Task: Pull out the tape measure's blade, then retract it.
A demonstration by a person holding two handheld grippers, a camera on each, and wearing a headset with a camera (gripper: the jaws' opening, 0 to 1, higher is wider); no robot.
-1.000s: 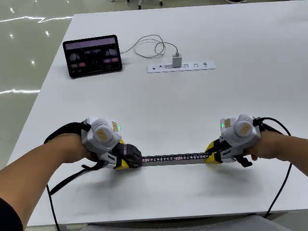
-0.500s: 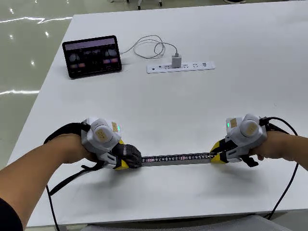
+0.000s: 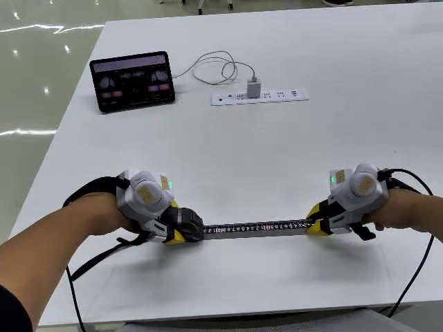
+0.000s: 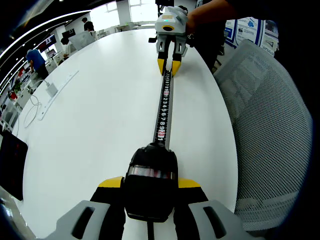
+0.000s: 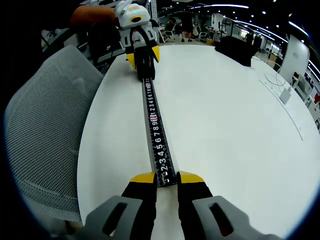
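1. The left gripper (image 3: 176,223) has both jaws clamped around the black tape measure case (image 4: 150,182), low on the near-left part of the white table (image 3: 277,159).
2. The blade (image 3: 256,226) is out, a straight numbered strip running right from the case along the table's near side.
3. Over on the near right, the right gripper (image 3: 317,225) pinches the blade's end between its yellow fingertips (image 5: 145,177).
4. Far left, well apart from the tape, there's a tablet (image 3: 133,79) and a power strip (image 3: 259,95).

White workbench (image 3: 277,138), glossy pale floor (image 3: 28,83), grey mesh chair (image 4: 270,125), ceiling strip lights (image 5: 225,6)
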